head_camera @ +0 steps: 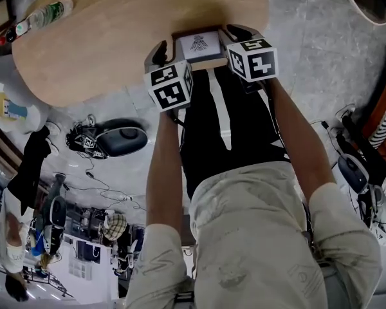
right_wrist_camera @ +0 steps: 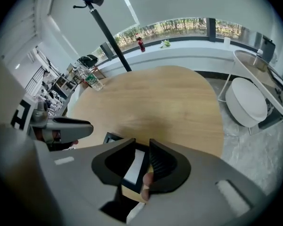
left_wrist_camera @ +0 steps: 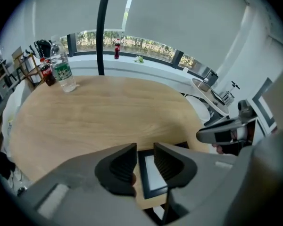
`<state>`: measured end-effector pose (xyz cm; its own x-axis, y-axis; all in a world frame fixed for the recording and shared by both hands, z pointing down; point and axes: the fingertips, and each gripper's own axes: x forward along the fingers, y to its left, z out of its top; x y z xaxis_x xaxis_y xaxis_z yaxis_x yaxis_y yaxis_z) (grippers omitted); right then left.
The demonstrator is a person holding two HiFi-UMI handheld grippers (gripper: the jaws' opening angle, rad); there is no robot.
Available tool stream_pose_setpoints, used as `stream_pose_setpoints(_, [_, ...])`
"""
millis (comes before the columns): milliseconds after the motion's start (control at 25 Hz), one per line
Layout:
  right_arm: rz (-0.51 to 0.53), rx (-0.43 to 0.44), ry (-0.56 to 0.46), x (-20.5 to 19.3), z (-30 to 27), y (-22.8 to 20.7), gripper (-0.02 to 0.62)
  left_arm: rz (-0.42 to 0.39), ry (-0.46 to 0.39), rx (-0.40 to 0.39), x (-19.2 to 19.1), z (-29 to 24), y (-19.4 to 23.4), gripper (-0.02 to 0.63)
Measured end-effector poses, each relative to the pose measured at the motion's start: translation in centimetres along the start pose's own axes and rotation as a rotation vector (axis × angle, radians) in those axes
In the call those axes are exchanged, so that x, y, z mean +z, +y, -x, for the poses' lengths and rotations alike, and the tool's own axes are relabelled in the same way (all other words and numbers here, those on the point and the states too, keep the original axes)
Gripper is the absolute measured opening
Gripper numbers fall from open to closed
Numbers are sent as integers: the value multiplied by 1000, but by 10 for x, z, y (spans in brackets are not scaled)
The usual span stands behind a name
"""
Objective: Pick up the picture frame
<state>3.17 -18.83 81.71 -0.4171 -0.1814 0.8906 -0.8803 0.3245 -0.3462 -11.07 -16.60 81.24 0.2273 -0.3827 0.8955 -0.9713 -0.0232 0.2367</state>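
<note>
Lying flat, face up: picture frame [head_camera: 201, 46]; long axis unclear.

**Three cameras, one edge of the worktop**

The head camera looks steeply down from above me onto the near edge of the wooden worktop [head_camera: 116, 37] and the floor [head_camera: 321, 56]. The camera on my left gripper [left_wrist_camera: 145, 158] sits close behind its fingers [left_wrist_camera: 118, 166]. It faces along them across the worktop toward the windows [left_wrist_camera: 132, 44]. The one on my right gripper [right_wrist_camera: 142, 157] does the same from the other side. All three share the picture frame [head_camera: 201, 46] at the near edge and the water bottle [head_camera: 45, 15] far across. Each gripper camera catches the other gripper at its margin.
</note>
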Motion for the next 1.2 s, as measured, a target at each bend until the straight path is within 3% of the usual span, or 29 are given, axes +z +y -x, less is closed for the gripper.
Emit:
stream_pose_setpoints(200, [-32, 2, 74, -29, -21, -1, 114, -4, 126, -43, -34, -21, 0, 150])
stream_pose_setpoints(360, [-56, -7, 120, -44, -33, -3, 121, -1, 170, -47, -47, -31, 5, 160])
stream_pose_setpoints(680, [-80, 9, 176, -58, -46, -4, 121, 35, 207, -62, -63, -46, 9, 161])
stream_pose_setpoints(960, [-94, -8, 176, -56, -48, -6, 97, 45, 184, -55, -64, -48, 12, 160])
stream_pose_setpoints(1080, [-88, -14, 177, -53, -50, -4, 89, 22, 189, -57, -61, -48, 10, 103])
stream_pose_setpoints(1200, [-83, -20, 186, -55, -48, -4, 87, 32, 199, -58, -62, -47, 8, 97])
